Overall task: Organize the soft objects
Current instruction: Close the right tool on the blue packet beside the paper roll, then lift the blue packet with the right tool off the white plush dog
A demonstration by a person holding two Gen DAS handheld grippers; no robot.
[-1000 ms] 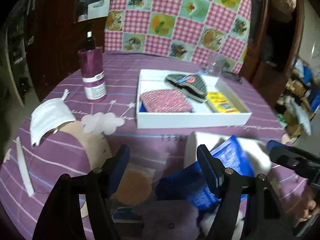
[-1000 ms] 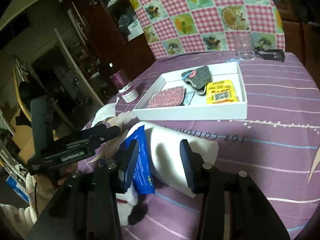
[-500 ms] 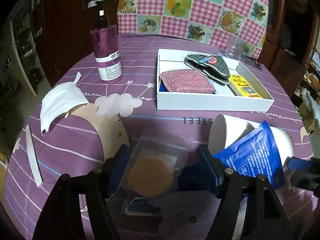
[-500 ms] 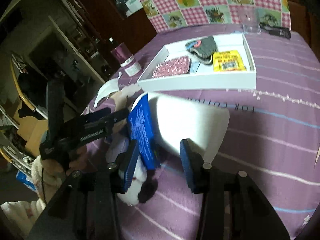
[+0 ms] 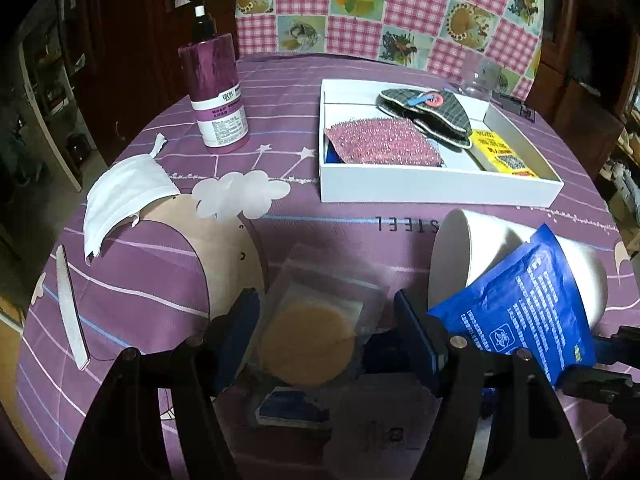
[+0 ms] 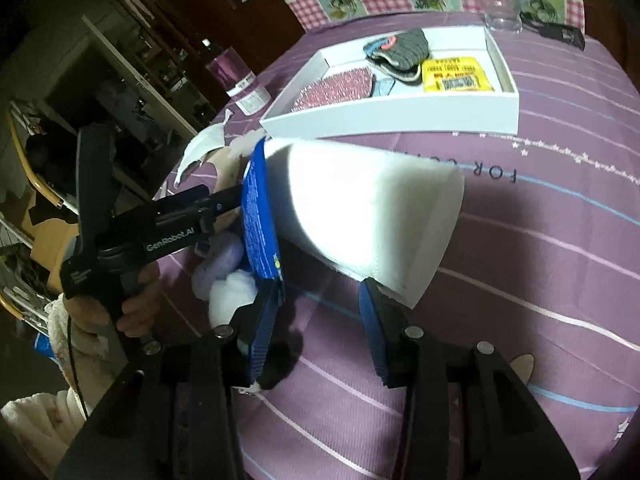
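Roughly half done: pink scrubber (image 5: 384, 142), grey pouch (image 5: 430, 110), yellow pack (image 5: 502, 154) sit in white tray (image 5: 436, 192) at 1 o'clock; left gripper (image 5: 326, 330) gapes around bagged puff (image 5: 308, 344), right gripper (image 6: 316, 320) wide by blue packet (image 6: 260, 216), white roll (image 6: 368, 216); white mask (image 5: 124, 196) left at 10 o'clock.

blue cloth (image 5: 330, 157) mostly hidden under scrubber (image 5: 384, 141)

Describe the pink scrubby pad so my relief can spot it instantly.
Find the white tray on the purple tablecloth, right of the pump bottle. The pink scrubby pad lies in the tray's near-left corner. Unlike the grey plaid pouch behind it and the yellow packet beside it, it is glittery and coarse-textured.
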